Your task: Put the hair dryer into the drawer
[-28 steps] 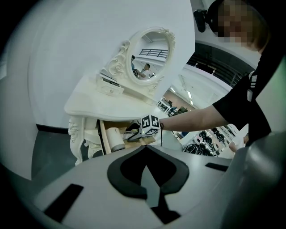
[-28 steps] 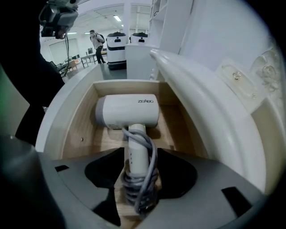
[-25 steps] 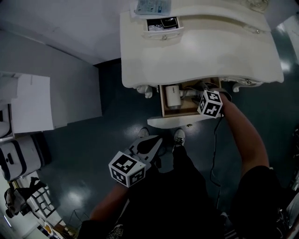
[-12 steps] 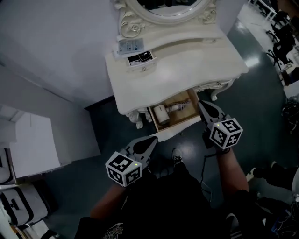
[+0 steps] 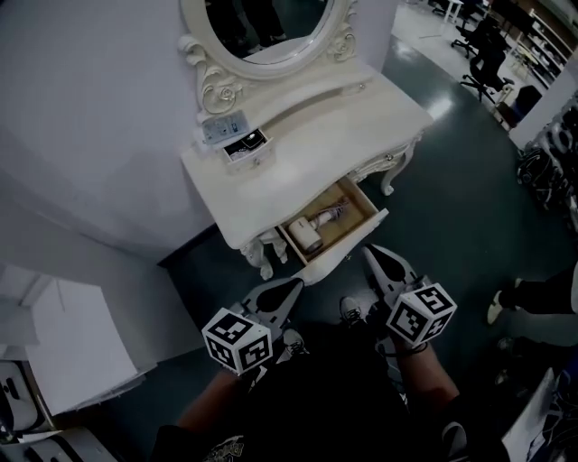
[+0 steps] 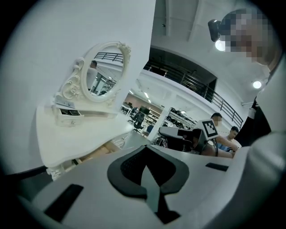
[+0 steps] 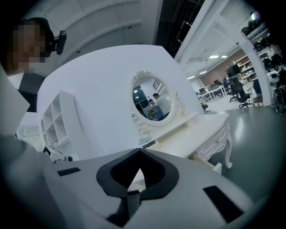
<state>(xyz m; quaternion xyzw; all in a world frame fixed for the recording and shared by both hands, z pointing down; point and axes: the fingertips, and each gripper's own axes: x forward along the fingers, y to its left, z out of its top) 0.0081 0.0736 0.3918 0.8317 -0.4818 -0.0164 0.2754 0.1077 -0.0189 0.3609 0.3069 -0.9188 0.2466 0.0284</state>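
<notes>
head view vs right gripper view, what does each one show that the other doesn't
Only the head view: the hair dryer lying inside the open drawer, the left tool and the person's shoes on the floor.

Only the right gripper view: the head-mounted camera on the person, and a close look at the right tool, its jaws together with nothing between them.

Both: the white dressing table, its oval mirror, the open drawer and the right tool itself.

Black clothes (image 5: pixel 316 406), white shoes (image 5: pixel 353 311), grey grippers (image 5: pixel 296 285) (image 5: pixel 373 254)
</notes>
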